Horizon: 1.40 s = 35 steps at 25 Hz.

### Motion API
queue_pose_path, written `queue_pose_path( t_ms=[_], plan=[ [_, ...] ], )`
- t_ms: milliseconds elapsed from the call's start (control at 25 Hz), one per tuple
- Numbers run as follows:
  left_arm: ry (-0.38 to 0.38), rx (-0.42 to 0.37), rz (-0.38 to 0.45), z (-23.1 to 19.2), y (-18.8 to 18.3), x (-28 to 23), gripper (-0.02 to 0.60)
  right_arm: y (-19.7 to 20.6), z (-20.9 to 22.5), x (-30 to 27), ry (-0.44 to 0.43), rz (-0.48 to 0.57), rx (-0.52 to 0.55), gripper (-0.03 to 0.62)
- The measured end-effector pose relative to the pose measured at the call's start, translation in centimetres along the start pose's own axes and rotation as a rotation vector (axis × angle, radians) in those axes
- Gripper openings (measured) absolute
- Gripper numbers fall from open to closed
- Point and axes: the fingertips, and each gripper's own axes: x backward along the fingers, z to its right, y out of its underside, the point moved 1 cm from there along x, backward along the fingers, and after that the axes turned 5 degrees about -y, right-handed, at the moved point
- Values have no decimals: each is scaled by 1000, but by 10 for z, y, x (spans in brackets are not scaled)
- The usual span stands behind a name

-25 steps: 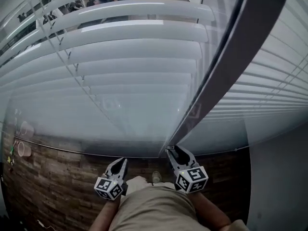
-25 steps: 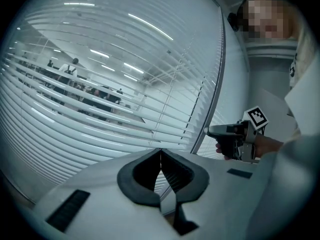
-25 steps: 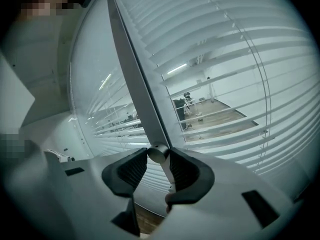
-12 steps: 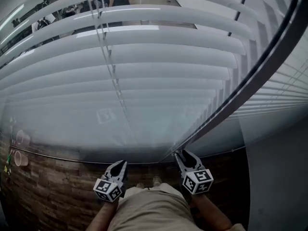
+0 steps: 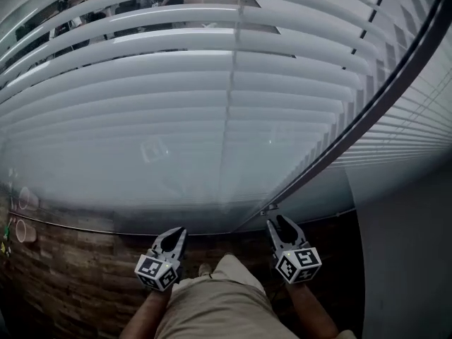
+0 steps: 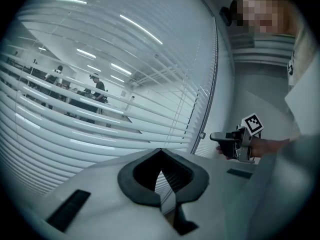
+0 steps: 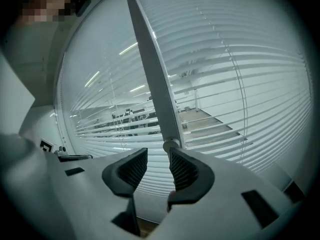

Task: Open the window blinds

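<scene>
While the left gripper (image 5: 178,232) is closed empty, the right gripper (image 5: 277,221) gapes beneath the tilt wand (image 7: 150,69).

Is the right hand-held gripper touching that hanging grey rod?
Cannot tell. Right gripper view: the rod ends at the right hand-held gripper, jaws open; no plain gap or contact.

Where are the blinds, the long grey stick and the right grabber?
window blinds (image 5: 176,104), head view, on a middle slat.
grey stick (image 7: 150,69), right gripper view, halfway along its length.
right gripper (image 5: 277,221), head view, midway between the tips of its fingers.
</scene>
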Motion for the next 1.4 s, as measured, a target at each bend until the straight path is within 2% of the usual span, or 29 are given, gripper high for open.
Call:
queue_pose_path(
  t_ms=[240, 560, 760, 920, 1040, 1160, 1400],
  plan=[
    [3, 38, -38, 8, 1, 18, 11, -1, -12, 17, -8, -23, 7, 144],
    [39, 28, -51, 18, 13, 19, 11, -1, -14, 24, -45, 8, 29, 144],
    [34, 8, -23, 27, 34, 0, 11, 20, -3, 22, -141, -10, 75, 85],
    [8, -33, -3, 33, 45, -23, 11, 31, 20, 17, -209, 36, 54, 40],
    [3, -62, 21, 53, 38, -44, 11, 11, 50, 26, -211, 94, 41, 40],
    [-1, -64, 38, 76, 35, -56, 9, -6, 75, 38, -207, 108, 49, 38],
    [-19, -27, 31, 135, -5, -68, 9, -87, 79, 67, -299, 132, 18, 40]
  ],
)
